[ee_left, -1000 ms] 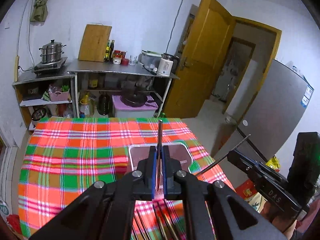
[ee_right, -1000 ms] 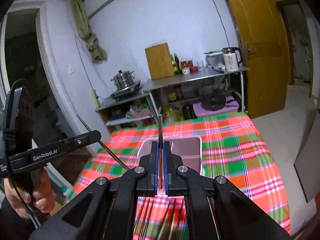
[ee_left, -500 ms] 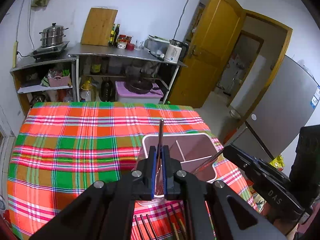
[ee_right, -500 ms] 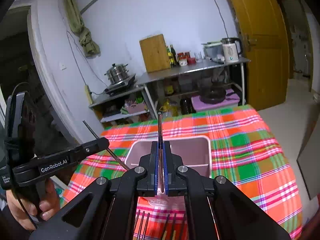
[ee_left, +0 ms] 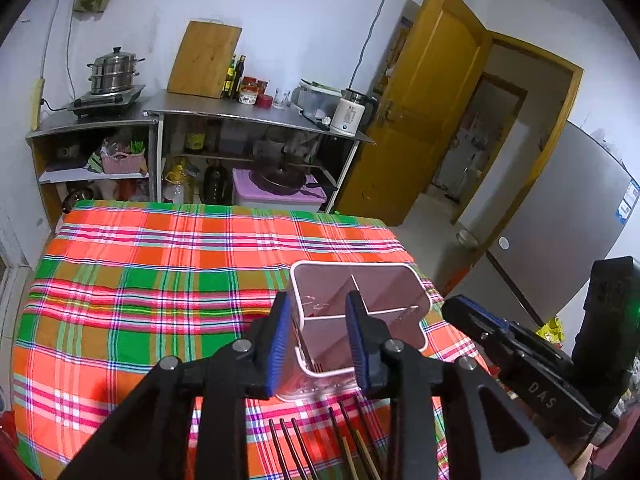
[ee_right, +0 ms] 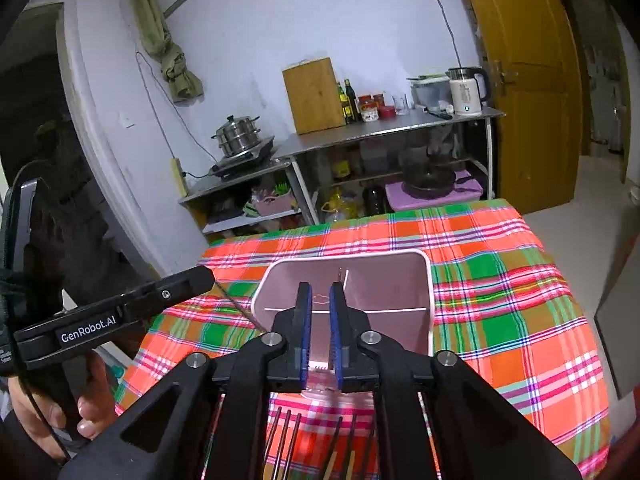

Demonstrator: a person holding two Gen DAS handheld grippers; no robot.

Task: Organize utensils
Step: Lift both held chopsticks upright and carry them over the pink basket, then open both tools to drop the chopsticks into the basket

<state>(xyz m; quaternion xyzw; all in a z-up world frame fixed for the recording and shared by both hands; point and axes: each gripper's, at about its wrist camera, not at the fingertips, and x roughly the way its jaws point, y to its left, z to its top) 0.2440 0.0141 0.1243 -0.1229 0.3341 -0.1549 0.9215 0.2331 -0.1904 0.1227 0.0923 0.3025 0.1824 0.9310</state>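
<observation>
plaid tabletop (ee_left: pixel 160 280); both jaws just spread, empty, over pink utensil holder (ee_right: pixel 428 280) to drop chopsticks upright.

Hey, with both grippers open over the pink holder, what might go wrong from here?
1. The pink holder sits near the table's right edge in the left wrist view; a bump from the left gripper or right gripper might tip it.
2. Loose chopsticks lie close together in front of the holder, so a grab may catch several or roll them.
</observation>
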